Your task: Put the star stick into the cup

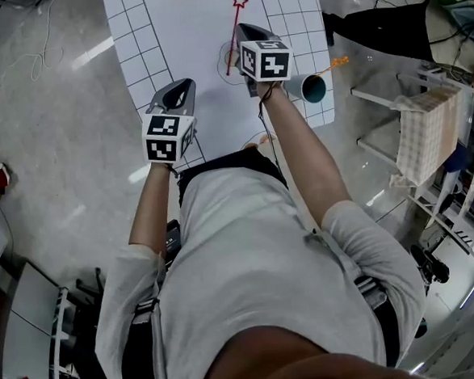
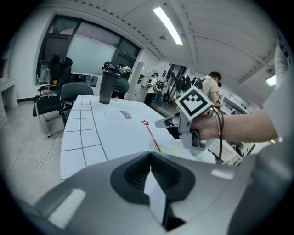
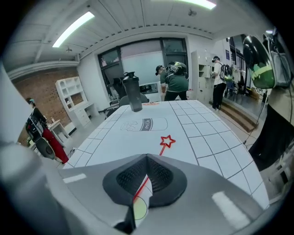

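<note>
Beyond the star stick (image 3: 166,141), print (image 3: 145,124) reads "milk".

From the right gripper view the star stick (image 3: 161,149) runs in between the jaws of the right gripper (image 3: 147,157), and its lower end is lost behind that gripper's body. In the head view the gripper's marker cube covers one side of the cup (image 1: 316,88). The surface (image 1: 186,34) is cut off by the top edge (its printing there is too small to read).

Dark bottle (image 3: 133,93) is standing upright at far end of gridded white table (image 3: 211,133); black chair (image 2: 73,94) is sitting alongside.
</note>
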Available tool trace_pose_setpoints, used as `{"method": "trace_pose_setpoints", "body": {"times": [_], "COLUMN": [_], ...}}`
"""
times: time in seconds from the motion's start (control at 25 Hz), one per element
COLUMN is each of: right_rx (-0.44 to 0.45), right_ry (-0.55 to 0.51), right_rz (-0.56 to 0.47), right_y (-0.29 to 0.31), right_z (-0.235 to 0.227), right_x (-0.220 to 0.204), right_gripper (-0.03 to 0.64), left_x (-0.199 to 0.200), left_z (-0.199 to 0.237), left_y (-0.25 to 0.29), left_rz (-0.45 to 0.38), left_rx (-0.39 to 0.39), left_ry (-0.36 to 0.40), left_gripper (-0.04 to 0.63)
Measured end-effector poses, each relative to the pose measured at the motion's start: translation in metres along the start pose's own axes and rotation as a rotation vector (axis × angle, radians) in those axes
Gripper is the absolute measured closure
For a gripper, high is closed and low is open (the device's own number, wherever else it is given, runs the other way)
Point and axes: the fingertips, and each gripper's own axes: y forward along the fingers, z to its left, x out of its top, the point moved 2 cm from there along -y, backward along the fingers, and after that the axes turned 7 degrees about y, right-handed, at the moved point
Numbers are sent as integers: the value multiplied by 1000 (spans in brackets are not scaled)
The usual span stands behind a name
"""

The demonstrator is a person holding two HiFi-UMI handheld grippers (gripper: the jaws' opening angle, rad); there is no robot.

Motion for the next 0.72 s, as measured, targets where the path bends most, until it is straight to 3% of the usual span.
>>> {"method": "trace_pose_setpoints", "body": {"times": [0.2,0.48,0.6,0.72], "right_rx": [-12,-91,-146,-147], "right_ry": [-34,47,-6,-86], "right_rz": [57,187,197,180], "right_y": [2,50,53,55], "right_z": [-8,-22,-22,-19], "right_x": [-11,-6,-5,-6], "right_gripper": [615,502,540,587], "left_x": [3,-5,-11,-16], "left_z": [-22,-29,-21,-16], "left_y": [4,-5,-8,-8], "left_rz": [5,24,31,41], "left_rx": [-5,4,18,32], "left_ry": [23,7,-11,-24], "left_gripper": [592,592,592,592]}}
